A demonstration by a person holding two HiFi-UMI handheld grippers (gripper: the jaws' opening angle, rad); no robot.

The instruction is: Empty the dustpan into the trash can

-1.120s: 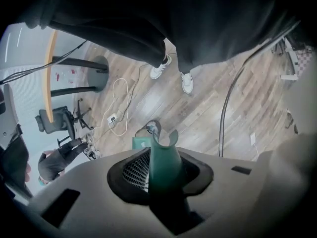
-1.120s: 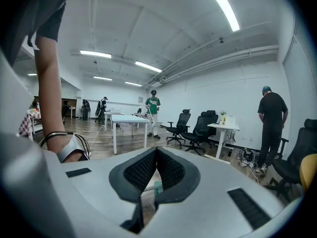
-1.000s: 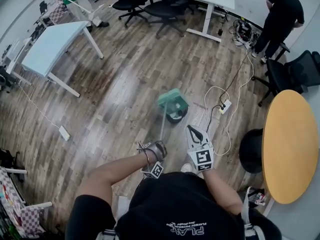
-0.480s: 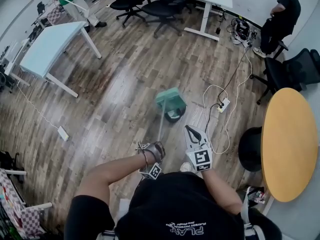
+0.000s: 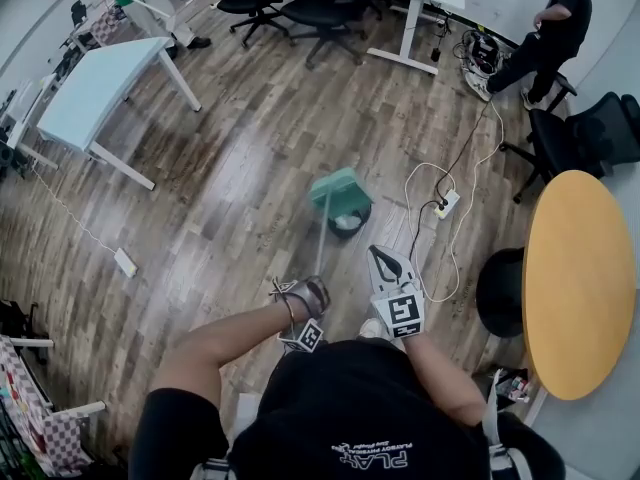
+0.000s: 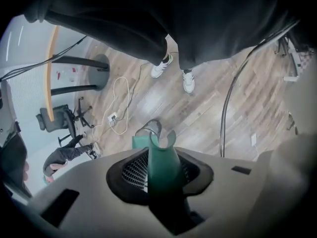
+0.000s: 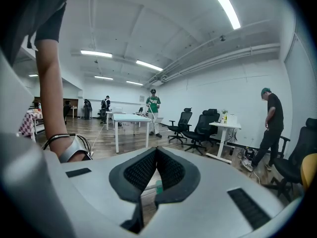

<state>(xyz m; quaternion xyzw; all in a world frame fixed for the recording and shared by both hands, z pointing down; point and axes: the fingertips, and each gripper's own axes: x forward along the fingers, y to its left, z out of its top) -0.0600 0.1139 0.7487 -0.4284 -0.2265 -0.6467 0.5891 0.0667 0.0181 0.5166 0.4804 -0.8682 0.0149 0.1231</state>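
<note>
In the head view a green dustpan [image 5: 333, 188] hangs tilted over a small black trash can [image 5: 350, 226] on the wood floor. Its long pale handle [image 5: 320, 253] runs back to my left gripper [image 5: 310, 296]. That gripper is shut on the handle, and its jaws have just closed a little further. In the left gripper view the green handle [image 6: 161, 165] fills the gap between the pads, with the dustpan [image 6: 140, 142] and the can's rim [image 6: 151, 125] beyond. My right gripper [image 5: 377, 255] hovers beside the handle, near the can, and holds nothing. In the right gripper view its pads [image 7: 143, 170] meet at the tips.
A power strip with looping white cables [image 5: 447, 208] lies right of the can. A round yellow table [image 5: 580, 278] and a black round seat [image 5: 500, 293] stand at the right. A white table [image 5: 100, 88] is at the far left. A person [image 5: 550, 28] stands at the back right.
The dustpan has stayed over the trash can, drifting slightly up and left in the view. The person at the back right has stepped further away. The right gripper has kept still.
</note>
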